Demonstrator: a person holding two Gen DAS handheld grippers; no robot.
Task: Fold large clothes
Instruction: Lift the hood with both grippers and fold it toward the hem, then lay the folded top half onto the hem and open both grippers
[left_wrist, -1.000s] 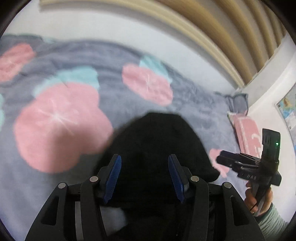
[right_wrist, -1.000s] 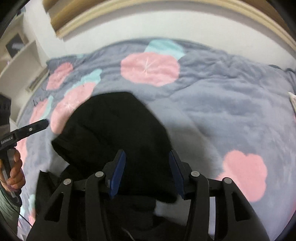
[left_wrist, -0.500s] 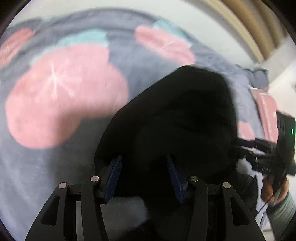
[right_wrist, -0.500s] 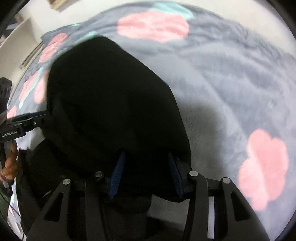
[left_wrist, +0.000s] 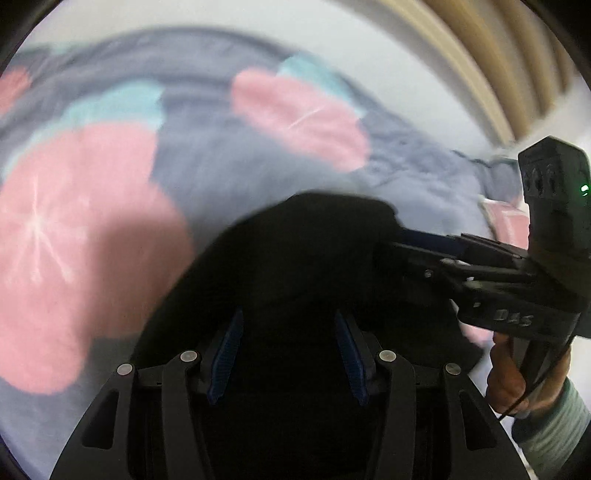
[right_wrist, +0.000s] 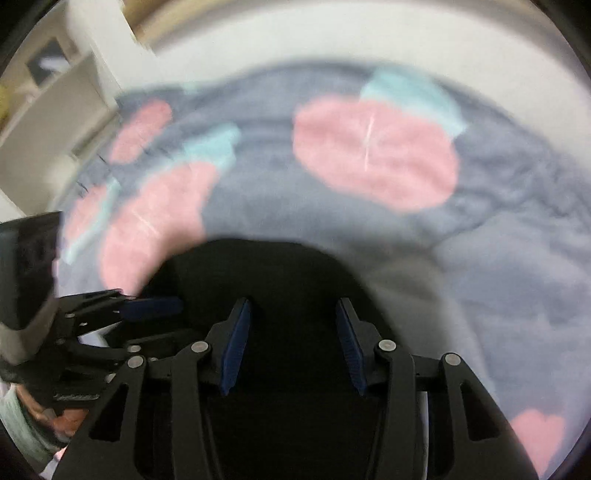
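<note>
Both grippers closed in together over the black garment (left_wrist: 295, 258).
Left gripper (left_wrist: 290, 358) and right gripper (right_wrist: 293, 347) each clamped soft, limp cloth; its edges offered the best hold on the blanket (right_wrist: 498, 277).

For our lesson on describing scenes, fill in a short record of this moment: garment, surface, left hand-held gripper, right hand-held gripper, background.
garment: black garment, bunched, lying on the blanket
surface: grey blanket with pink and teal shapes
left hand-held gripper: garment between its jaws; grip unclear
right hand-held gripper: garment between its jaws; grip unclear
background: white wall
</note>
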